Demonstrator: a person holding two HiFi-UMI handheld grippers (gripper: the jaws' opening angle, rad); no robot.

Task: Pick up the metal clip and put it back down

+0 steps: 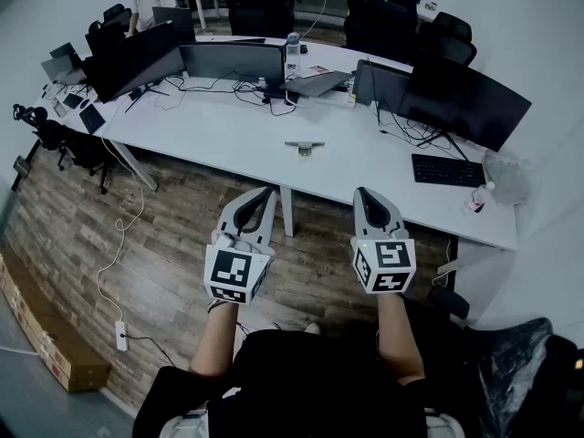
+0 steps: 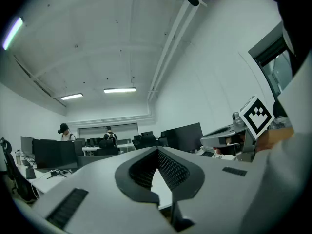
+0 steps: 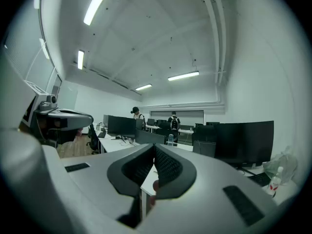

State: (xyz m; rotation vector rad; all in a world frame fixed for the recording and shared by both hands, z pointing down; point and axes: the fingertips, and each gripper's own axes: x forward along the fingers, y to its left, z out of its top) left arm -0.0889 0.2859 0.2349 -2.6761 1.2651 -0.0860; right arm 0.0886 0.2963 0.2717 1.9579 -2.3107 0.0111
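- Office desks fill a white-walled room over a wooden floor (image 1: 164, 245); the nearest is a long white table (image 1: 365, 167) carrying monitors (image 1: 233, 62), cables and a keyboard (image 1: 447, 170) out at two o'clock.
- The metal clip (image 1: 304, 146) lies flat on a bare stretch of that table, at twelve o'clock from the person and well apart from both tools. Nothing crowds it; the cables sit further back, at about eleven o'clock.
- The left gripper (image 1: 266, 193) is clenched with its tips meeting and nothing between them, as its own view confirms. It hangs over the floor, short of the table edge.
- The right gripper (image 1: 364, 193) is likewise clenched and empty, level with its partner.
- The step in hand looks like the reach, with no pick begun yet. The clip sits between the two lines of reach, slightly nearer the left tool, so either could serve.
- To do it well, spread the jaws before coming down, not over the clip itself.
- Bring the tips in from six o'clock, low and steep, so they straddle the clip's narrow width, not its length.
- Thin metal on a smooth top will probably skate, so close slowly and squarely.
- Lift only a little, then set it down flat on the same bare patch.
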